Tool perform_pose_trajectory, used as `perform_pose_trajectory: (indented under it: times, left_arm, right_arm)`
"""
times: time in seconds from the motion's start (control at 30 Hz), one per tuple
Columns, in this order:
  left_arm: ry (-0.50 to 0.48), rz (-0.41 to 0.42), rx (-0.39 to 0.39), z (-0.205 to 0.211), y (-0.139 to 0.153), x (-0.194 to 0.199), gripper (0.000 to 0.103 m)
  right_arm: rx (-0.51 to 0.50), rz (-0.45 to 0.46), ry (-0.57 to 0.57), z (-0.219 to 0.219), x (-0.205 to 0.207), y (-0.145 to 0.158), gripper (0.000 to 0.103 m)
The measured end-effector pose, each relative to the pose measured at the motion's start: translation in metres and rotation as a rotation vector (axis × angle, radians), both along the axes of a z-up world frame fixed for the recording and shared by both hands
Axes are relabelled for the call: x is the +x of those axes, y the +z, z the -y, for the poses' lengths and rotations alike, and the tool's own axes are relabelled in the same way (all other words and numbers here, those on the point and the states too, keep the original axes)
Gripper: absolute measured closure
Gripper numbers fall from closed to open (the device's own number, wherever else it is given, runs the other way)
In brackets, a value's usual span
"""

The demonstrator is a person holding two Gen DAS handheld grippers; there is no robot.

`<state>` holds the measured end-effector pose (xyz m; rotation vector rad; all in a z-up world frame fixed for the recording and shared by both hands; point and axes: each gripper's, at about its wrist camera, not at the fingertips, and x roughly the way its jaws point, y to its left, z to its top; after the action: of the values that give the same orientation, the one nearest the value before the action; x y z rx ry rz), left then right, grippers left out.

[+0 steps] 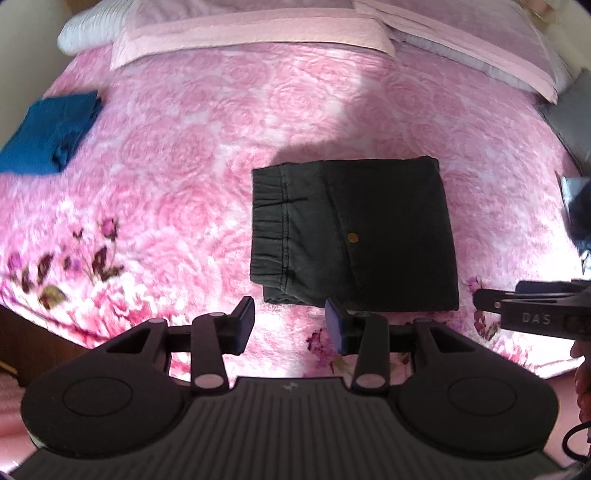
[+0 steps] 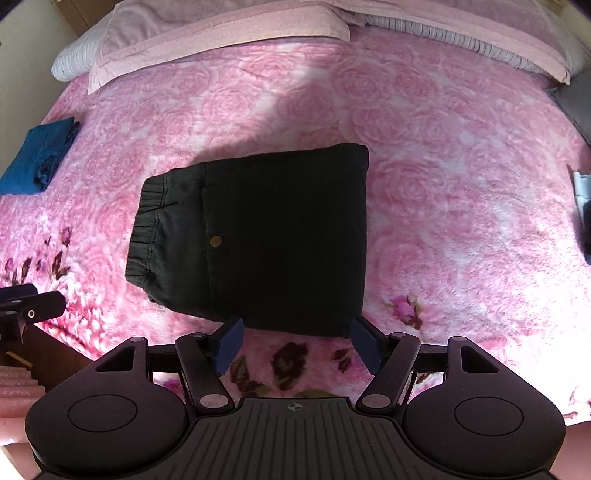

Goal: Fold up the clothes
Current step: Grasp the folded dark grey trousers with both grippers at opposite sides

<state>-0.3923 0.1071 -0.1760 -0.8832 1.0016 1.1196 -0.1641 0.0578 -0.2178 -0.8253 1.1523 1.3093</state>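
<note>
Right gripper [image 2: 297, 345] is spread wide with nothing between its blue pads, pointing steeply down, hovering just short of the near edge of the folded dark trousers [image 2: 258, 236]; that near edge spans roughly the gap between its fingers, so it lines up almost square on the bundle. Left gripper [image 1: 290, 325] is about half open, also empty, and sits off the near-left corner of the trousers, on the elastic-waistband side; its right finger overlaps the near edge in view, contact can't be confirmed. Trousers lie flat on the pink rose-print blanket [image 2: 461, 206], folded to a compact near-square; waistband along the left side, brass button [image 2: 215, 241] just right of it, fold on the far-right. Long axis reads slightly near-to-far, marginal. My read: right gripper is nearer the bundle's centre, left covers the waistband corner. Beyond the trousers to the far left, well apart, a folded blue garment [image 1: 48, 133]. Behind the trousers, pink pillows [image 1: 251, 33] at the headboard end.
</note>
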Motion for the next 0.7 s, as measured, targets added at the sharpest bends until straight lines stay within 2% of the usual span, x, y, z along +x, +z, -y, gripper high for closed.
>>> perform_pose_trajectory:
  times: [0.13, 0.23, 0.37, 0.5, 0.57, 0.63, 0.7]
  left_arm:
    - [0.098, 0.118, -0.006, -0.011, -0.019, -0.037, 0.062]
    - [0.152, 0.223, -0.014, -0.023, -0.043, -0.063, 0.058]
    - [0.204, 0.365, -0.067, -0.046, -0.091, -0.084, 0.056]
    - [0.23, 0.513, -0.125, -0.074, -0.147, -0.097, 0.054]
    - [0.242, 0.575, -0.153, -0.085, -0.173, -0.099, 0.052]
    - [0.253, 0.658, -0.175, -0.093, -0.194, -0.102, 0.052]
    - [0.261, 0.734, -0.19, -0.099, -0.211, -0.104, 0.048]
  right_arm:
    - [0.05, -0.076, -0.059, 0.003, 0.024, -0.008, 0.035]
    - [0.053, -0.128, -0.163, 0.0, 0.05, -0.022, 0.035]
    - [0.025, -0.251, -0.311, 0.0, 0.087, -0.056, 0.035]
    - [0.037, -0.381, -0.393, -0.006, 0.119, -0.091, 0.035]
    - [0.041, -0.406, -0.414, -0.011, 0.13, -0.108, 0.034]
    - [0.057, -0.418, -0.432, -0.017, 0.137, -0.123, 0.025]
    - [0.089, -0.433, -0.439, -0.024, 0.142, -0.132, 0.023]
